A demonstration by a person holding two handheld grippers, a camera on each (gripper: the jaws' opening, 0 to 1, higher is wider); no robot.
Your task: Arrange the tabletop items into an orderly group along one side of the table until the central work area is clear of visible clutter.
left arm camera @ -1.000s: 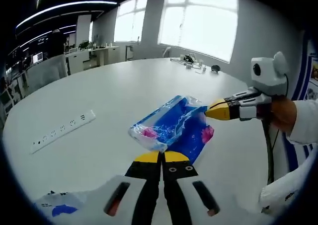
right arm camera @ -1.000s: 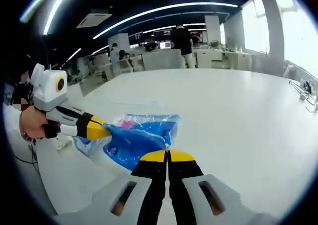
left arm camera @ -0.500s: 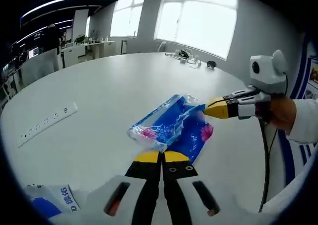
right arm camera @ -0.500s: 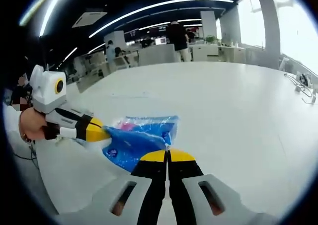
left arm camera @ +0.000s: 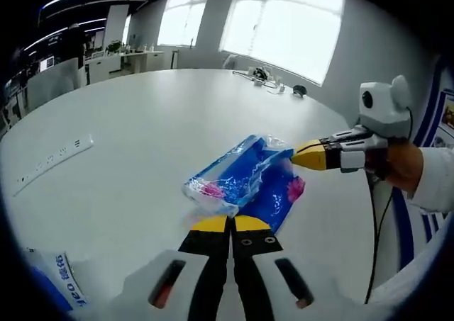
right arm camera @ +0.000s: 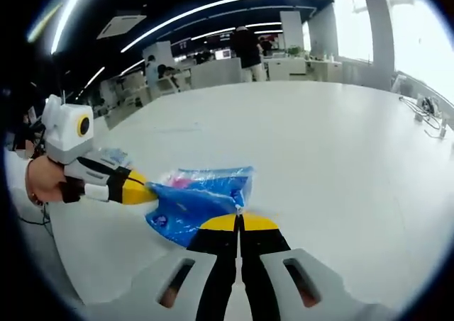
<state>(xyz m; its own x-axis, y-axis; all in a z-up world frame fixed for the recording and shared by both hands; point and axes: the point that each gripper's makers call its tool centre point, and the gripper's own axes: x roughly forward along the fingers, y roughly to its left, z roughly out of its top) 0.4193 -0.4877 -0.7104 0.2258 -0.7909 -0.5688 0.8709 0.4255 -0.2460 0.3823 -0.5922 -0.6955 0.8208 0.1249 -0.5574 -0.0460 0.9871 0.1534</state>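
While both grippers are pinching opposite edges of the blue plastic bag (left arm camera: 245, 179), it is hanging, apparently just above the white table (left arm camera: 128, 144). Left gripper (left arm camera: 230, 224) and right gripper (right arm camera: 240, 222) are both pressing their jaws closed on it; open tabletop is lying all around.

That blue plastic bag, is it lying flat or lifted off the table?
Lifted: the blue plastic bag hangs stretched between the left gripper and right gripper, both shut on it.

Blue bag (left arm camera: 245, 179) between two closed tools
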